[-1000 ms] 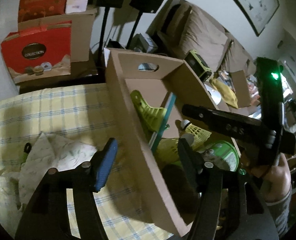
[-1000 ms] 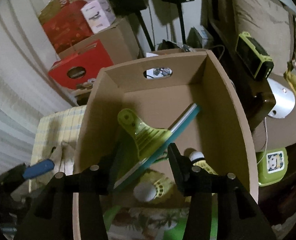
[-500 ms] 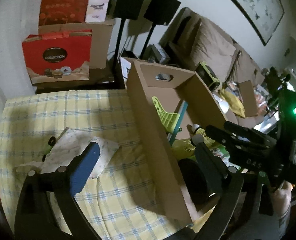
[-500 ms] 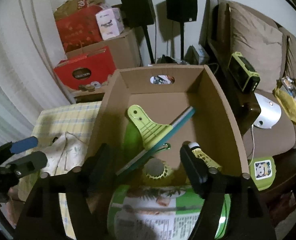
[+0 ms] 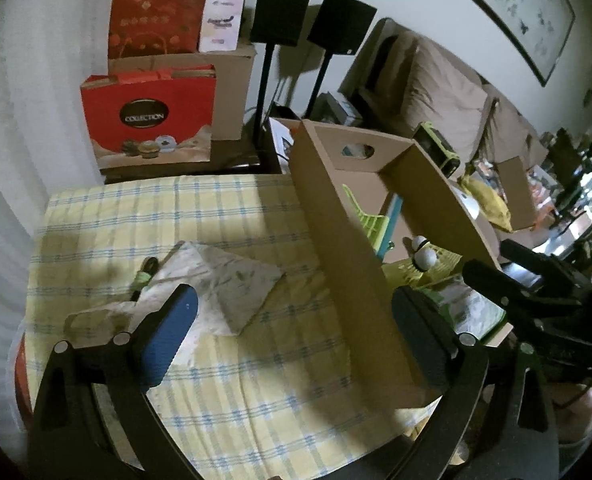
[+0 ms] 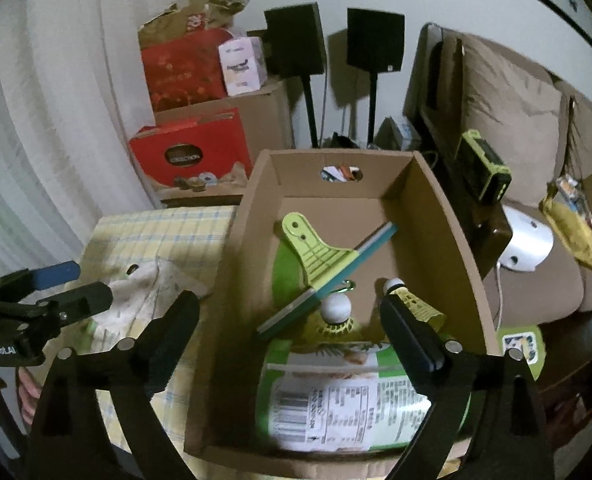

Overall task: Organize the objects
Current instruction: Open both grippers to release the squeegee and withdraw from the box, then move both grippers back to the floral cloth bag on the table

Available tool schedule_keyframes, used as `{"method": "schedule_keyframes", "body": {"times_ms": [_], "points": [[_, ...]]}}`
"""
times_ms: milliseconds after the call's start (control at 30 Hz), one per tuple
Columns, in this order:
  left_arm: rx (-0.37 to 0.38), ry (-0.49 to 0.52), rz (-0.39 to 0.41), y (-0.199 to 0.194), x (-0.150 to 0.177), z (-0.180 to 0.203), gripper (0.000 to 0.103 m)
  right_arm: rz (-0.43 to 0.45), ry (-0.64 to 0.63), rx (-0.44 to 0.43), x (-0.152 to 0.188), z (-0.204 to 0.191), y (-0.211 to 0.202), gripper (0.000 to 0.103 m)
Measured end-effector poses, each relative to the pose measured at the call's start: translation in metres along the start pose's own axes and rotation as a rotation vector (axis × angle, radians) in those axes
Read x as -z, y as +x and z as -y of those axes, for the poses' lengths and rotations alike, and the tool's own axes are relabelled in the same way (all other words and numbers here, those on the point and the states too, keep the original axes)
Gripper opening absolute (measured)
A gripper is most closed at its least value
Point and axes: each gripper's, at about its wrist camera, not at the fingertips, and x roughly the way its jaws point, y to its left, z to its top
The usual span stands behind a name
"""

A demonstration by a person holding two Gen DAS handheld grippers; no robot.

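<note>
Living-room clutter surrounds a surface (image 5: 256, 360) covered in a yellow checked cloth, with red gift boxes (image 5: 148, 120) and two speakers behind. Over the last second both units have drawn back and upward from the cardboard box (image 6: 224, 320). The right hand-held gripper (image 6: 288, 320) now hangs above the box with jaws spread and nothing between them; a green can (image 6: 356, 396) lies on its side at the near end, apparently just deposited. Also inside are a green squeegee (image 6: 328, 260) and two shuttlecocks (image 6: 336, 312). The left hand-held gripper (image 5: 292, 320) is likewise wide open and empty, straddling the box's left wall. Outstanding items, in my judgement: a crumpled patterned cloth (image 5: 216, 284) and a small green object (image 5: 144, 276) lying on the surface beside the box.
</note>
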Motion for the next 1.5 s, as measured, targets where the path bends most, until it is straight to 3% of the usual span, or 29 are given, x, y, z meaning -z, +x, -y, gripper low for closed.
{"method": "schedule_keyframes", "body": {"times_ms": [700, 1033, 1500], "points": [[-0.019, -0.031, 0.045, -0.045, 0.026, -0.029, 0.103, 0.044, -0.04, -0.01, 0.015, -0.052, -0.025, 0.102], [-0.067, -0.105, 0.083, -0.07, 0.034, -0.079, 0.103, 0.043, -0.064, -0.047, 0.017, -0.08, -0.026, 0.102], [-0.1, -0.214, 0.062, -0.064, 0.059, -0.145, 0.103, 0.008, -0.108, -0.124, 0.02, -0.123, 0.003, 0.102]]}}
